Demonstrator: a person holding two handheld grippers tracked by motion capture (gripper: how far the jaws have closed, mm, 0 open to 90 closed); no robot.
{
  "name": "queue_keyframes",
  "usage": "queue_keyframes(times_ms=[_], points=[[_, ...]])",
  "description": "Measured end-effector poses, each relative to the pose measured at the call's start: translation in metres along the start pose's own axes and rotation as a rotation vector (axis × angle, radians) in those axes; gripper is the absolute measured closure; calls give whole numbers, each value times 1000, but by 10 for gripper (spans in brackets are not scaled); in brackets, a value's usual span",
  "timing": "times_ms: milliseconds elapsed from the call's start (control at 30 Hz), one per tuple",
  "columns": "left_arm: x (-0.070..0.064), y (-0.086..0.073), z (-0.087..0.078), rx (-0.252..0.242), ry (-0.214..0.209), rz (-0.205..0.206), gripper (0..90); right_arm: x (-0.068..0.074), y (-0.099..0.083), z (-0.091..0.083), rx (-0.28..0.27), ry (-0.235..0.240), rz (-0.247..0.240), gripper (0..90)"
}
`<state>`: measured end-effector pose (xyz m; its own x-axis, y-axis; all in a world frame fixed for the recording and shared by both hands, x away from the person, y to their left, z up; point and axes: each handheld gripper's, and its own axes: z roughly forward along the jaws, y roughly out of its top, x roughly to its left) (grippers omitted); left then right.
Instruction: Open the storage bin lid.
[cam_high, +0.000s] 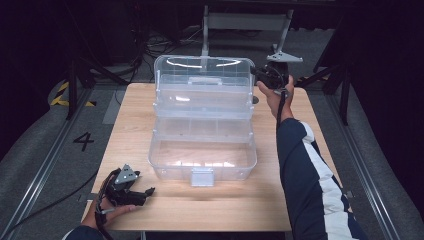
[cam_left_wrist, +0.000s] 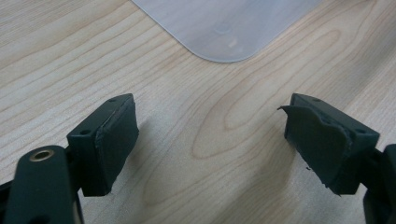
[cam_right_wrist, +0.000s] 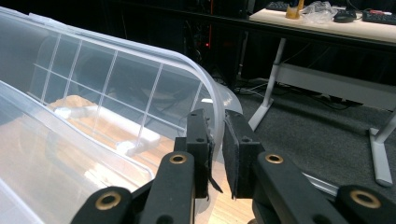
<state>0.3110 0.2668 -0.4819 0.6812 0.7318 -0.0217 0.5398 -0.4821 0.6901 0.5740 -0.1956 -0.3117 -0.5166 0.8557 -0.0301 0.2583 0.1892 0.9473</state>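
Right gripper (cam_right_wrist: 217, 154): jaws pinched on the raised lid (cam_right_wrist: 140, 70) of the clear plastic box (cam_high: 202, 160).
Left gripper (cam_left_wrist: 210, 140): jaws wide apart, holding nothing, low over the wooden table (cam_high: 130, 115).
Writing: "4" (cam_high: 83, 141) marked on the floor.

Overhead light brightens the tabletop (cam_high: 130, 125); surroundings stay dark. Glare streaks the clear box lid (cam_high: 202, 62). Soft shadows fall beneath the jaws.
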Motion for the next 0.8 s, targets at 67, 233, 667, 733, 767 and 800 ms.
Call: queue_keyframes(times_ms=[67, 233, 667, 733, 767, 800], points=[[0, 0, 0, 0, 1, -2, 178, -1, -1, 2, -2, -1, 6, 817], [1, 0, -1, 8, 2, 12, 178, -3, -3, 8, 12, -6, 18, 815], [0, 0, -1, 6, 9, 4, 177, -9, -11, 30, 53, -22, 47, 803], [-1, 0, -1, 7, 15, -9, 178, -10, -13, 35, 67, -32, 42, 800], [-1, 0, -1, 6, 17, 1, 178, -10, -13, 35, 67, -32, 42, 800], [0, -1, -2, 10, 18, 4, 178, -10, -15, 37, 74, -35, 48, 799]])
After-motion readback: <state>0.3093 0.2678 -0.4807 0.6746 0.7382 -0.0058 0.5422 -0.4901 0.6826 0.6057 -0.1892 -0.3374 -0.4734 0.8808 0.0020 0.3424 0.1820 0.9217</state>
